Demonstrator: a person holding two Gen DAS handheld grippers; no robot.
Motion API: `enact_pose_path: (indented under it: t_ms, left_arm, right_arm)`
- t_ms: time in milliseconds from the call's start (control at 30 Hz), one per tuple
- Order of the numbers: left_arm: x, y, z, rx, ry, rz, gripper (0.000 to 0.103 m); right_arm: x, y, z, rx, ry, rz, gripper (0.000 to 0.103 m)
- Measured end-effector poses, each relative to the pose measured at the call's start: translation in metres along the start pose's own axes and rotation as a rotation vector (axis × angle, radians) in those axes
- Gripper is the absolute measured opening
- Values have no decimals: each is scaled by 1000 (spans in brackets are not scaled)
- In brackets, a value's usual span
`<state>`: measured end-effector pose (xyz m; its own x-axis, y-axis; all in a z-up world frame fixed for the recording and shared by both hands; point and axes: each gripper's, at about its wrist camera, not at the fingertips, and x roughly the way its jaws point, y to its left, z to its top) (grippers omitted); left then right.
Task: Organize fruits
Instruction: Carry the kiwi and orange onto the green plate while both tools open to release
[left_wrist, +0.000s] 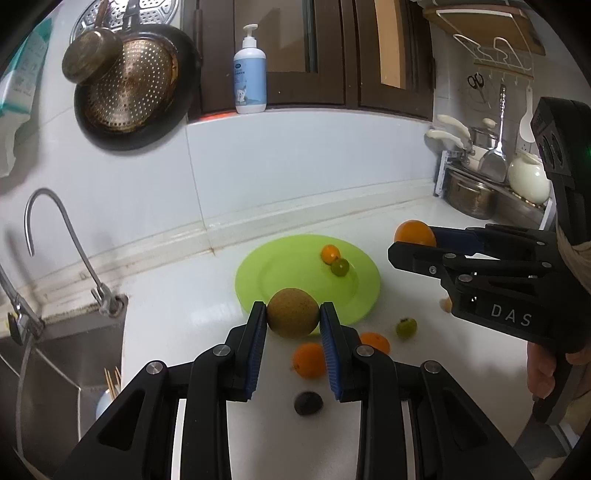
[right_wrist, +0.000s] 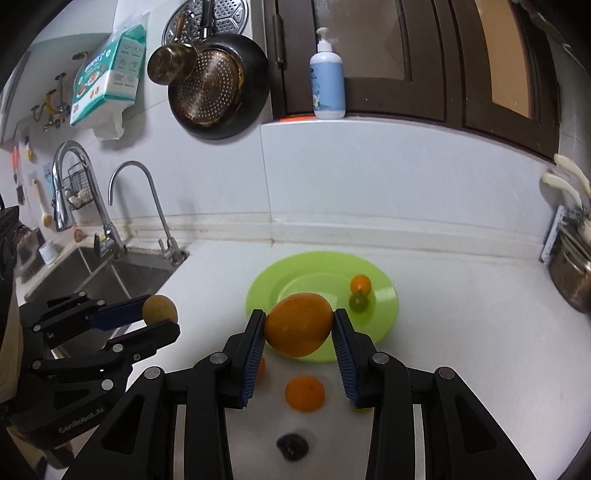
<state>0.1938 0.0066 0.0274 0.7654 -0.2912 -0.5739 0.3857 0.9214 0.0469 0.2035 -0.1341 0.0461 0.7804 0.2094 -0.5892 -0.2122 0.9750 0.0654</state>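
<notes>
My left gripper (left_wrist: 293, 317) is shut on a brown round fruit (left_wrist: 293, 313), held above the near edge of the green plate (left_wrist: 351, 302). My right gripper (right_wrist: 299, 325) is shut on a large orange (right_wrist: 299, 324), also above the plate's (right_wrist: 266, 291) near edge. The plate holds a small orange fruit (left_wrist: 330, 253) and a small green fruit (left_wrist: 340, 267). On the counter lie two oranges (left_wrist: 308, 360) (left_wrist: 375, 341), a green fruit (left_wrist: 406, 328) and a dark fruit (left_wrist: 308, 403). The left gripper (right_wrist: 162, 317) shows in the right view, the right gripper (left_wrist: 412, 240) in the left view.
A steel sink (right_wrist: 99, 273) with two taps (right_wrist: 147, 206) lies to the left. A soap bottle (left_wrist: 250, 74) stands on the sill. Pans (left_wrist: 129, 81) hang on the wall. A rack with pots (left_wrist: 472, 195) stands at the right.
</notes>
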Motion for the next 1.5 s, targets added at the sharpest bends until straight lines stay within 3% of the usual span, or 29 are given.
enact_pose_path:
  t_ms: [800, 1233, 1500]
  left_arm:
    - [101, 21, 60, -12, 72, -22, 29]
    - [173, 31, 55, -27, 221, -46, 29]
    - [198, 33, 46, -6, 266, -54, 29]
  right_arm:
    - [99, -39, 53, -22, 98, 6, 38]
    - [169, -53, 45, -2, 218, 36, 38]
    - [193, -55, 35, -2, 276, 52, 38]
